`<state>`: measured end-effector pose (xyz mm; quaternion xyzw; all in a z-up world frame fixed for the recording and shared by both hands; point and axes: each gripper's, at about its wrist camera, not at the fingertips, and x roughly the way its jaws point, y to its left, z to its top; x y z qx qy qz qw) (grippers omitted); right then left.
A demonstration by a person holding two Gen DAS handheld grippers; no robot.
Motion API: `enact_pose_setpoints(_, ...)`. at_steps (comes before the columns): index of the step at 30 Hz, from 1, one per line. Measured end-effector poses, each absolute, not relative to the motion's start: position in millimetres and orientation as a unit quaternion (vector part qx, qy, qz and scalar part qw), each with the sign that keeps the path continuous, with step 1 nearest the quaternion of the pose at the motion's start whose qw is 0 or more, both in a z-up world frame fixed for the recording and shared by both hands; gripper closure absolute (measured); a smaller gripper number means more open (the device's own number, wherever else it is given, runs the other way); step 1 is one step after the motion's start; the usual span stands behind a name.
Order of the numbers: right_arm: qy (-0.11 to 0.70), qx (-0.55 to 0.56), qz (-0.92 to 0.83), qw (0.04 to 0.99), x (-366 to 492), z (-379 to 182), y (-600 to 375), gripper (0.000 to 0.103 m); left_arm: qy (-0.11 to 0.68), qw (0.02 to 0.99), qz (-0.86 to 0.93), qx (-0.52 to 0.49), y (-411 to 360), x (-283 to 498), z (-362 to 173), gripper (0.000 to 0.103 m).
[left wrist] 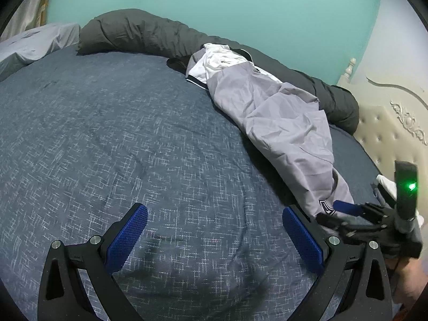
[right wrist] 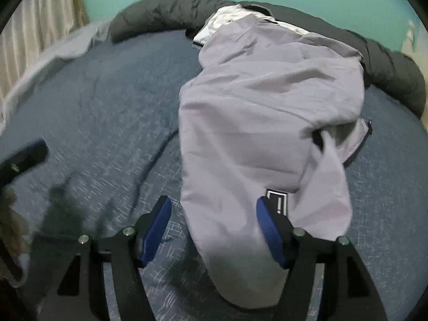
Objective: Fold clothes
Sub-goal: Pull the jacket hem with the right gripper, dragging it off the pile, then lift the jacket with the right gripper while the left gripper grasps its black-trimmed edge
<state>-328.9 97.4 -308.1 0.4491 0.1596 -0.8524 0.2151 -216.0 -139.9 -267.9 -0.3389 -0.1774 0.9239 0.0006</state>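
Observation:
A light grey jacket with a white lining lies crumpled along the right side of the blue bed; it fills the middle of the right wrist view. My left gripper is open and empty above bare bedspread, left of the jacket. My right gripper is open, its jaws on either side of the jacket's near end, which has a dark logo patch. The right gripper shows in the left wrist view at the jacket's near end. One left finger shows at the left edge of the right wrist view.
The bed has a blue patterned bedspread. A long dark grey rolled duvet lies along the far edge by the teal wall. A cream tufted headboard stands at the right. A pale grey sheet and curtains are at the far left.

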Motion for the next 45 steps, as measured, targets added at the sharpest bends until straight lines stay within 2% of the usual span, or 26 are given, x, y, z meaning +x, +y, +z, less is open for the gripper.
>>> enact_pose_setpoints(3,0.17,0.45,-0.851,0.212,-329.1,-312.8,87.4,0.037,-0.181,-0.001,0.923,-0.339,-143.5,-216.2,-269.0,0.0)
enact_pose_setpoints(5,0.173,0.45,-0.851,0.208,-332.5,-315.3,86.0,0.058,-0.182,-0.003,0.923,-0.339,-146.8,-215.8,-269.7,0.0)
enact_pose_setpoints(7,0.176,0.448,-0.853,0.203,-338.0,-317.3,88.1,0.087,-0.185,-0.006,0.923,-0.338,-151.5,-215.3,-270.2,0.0)
enact_pose_setpoints(10,0.169,0.437,-0.859,0.205,-340.1,-303.4,95.1,0.096,-0.199,-0.001,0.919,-0.341,-156.3,-214.1,-271.6,0.0)
enact_pose_setpoints(16,0.145,0.389,-0.881,0.226,-323.7,-229.5,110.9,0.097,-0.189,-0.001,0.922,-0.338,-147.9,-205.5,-260.6,0.0)
enact_pose_setpoints(23,0.114,0.34,-0.902,0.239,-304.0,-118.4,140.0,0.098,-0.192,0.015,0.921,-0.338,-130.7,-174.3,-221.9,0.0)
enact_pose_setpoints(36,0.123,0.242,-0.925,0.267,-217.6,77.4,162.8,0.098,-0.154,0.049,0.941,-0.296,-100.9,-111.1,-94.3,0.0)
enact_pose_setpoints(40,0.129,0.224,-0.926,0.276,-191.4,124.9,168.0,0.099,-0.143,0.073,0.946,-0.283,-84.3,-99.5,-64.0,0.0)
enact_pose_setpoints(45,0.135,0.211,-0.926,0.284,-161.8,153.3,178.0,0.101,-0.138,0.104,0.947,-0.272,-58.2,-96.8,-40.6,0.0)
